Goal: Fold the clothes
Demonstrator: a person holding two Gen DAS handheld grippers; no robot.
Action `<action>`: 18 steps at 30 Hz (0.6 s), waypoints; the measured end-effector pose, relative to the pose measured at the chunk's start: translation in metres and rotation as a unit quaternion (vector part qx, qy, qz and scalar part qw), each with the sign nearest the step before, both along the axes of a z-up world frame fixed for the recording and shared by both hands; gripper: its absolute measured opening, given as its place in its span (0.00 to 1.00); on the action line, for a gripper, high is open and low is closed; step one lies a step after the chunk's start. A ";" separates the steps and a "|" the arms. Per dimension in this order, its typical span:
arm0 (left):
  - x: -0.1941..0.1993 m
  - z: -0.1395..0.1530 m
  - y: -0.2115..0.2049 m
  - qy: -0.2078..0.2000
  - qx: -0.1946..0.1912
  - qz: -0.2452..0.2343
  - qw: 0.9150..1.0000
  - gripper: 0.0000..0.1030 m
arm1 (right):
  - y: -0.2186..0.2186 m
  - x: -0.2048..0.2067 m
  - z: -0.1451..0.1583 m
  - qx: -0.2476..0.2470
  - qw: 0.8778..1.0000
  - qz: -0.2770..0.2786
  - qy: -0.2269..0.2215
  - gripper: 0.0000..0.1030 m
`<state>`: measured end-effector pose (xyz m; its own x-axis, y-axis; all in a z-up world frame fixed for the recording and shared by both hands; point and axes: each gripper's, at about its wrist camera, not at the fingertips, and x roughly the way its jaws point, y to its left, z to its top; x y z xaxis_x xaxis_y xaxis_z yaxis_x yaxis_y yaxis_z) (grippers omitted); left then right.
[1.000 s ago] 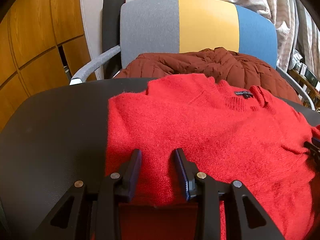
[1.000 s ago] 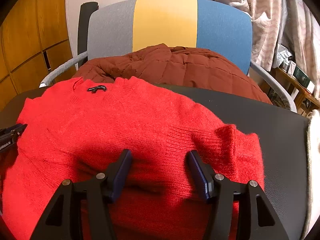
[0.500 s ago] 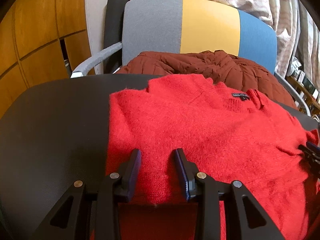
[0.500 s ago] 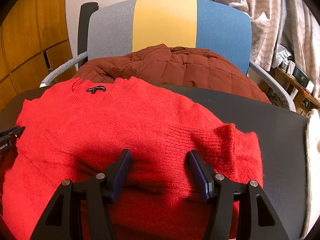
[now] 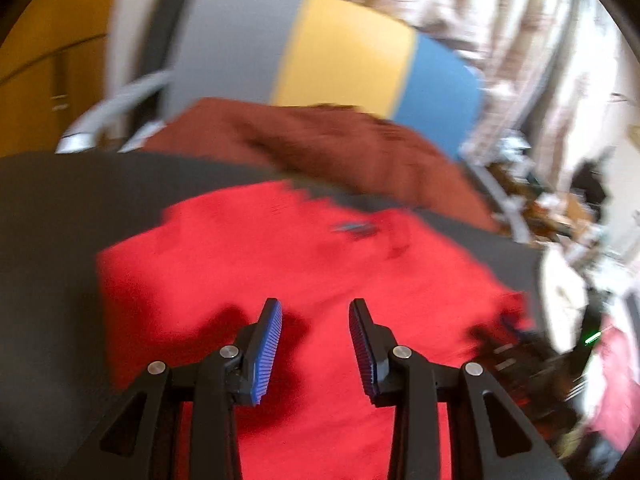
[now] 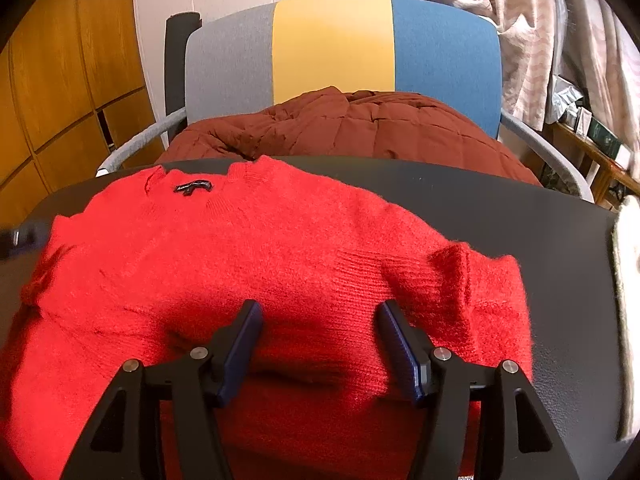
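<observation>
A red knitted sweater [image 6: 260,248] lies spread on the black table [image 6: 540,240], its neck label [image 6: 194,187] at the far side. My right gripper [image 6: 320,312] stands open low over the sweater's near folded edge, its fingers wide apart and red knit lying under the gap. In the blurred left wrist view, my left gripper [image 5: 316,308] hangs open above the sweater [image 5: 280,264], with its blue pads bare and nothing between them. The right gripper [image 5: 516,352] shows as a dark blur at the sweater's right edge. The left gripper [image 6: 16,236] is a blur at the far left of the right wrist view.
Behind the table stands a chair [image 6: 332,44] with a grey, yellow and blue back, and a brown quilted jacket [image 6: 360,128] lies on its seat. A white fuzzy cloth [image 6: 626,280] lies at the table's right edge. Wooden cupboards are at the left, hanging cloth and shelves at the right.
My left gripper has lifted off the sweater and swung, so its view is blurred and shows more of the room at the right. The right gripper has barely moved.
</observation>
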<state>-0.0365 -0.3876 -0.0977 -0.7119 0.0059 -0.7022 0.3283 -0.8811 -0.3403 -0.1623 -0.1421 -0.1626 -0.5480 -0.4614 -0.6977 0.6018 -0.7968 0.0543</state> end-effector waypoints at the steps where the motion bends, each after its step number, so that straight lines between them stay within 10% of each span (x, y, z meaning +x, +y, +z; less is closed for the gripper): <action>1: -0.016 0.001 0.005 -0.001 0.011 -0.029 1.000 0.34 | 0.000 0.000 0.000 -0.001 1.000 0.000 0.000 0.61; 11: -0.159 -0.043 0.047 -0.075 0.063 -0.154 0.983 0.35 | 0.002 -0.001 0.000 -0.019 1.000 0.002 -0.008 0.62; 18: -0.197 -0.063 0.061 -0.072 0.002 -0.128 0.989 0.25 | 0.002 0.001 -0.001 -0.024 1.000 0.001 -0.006 0.62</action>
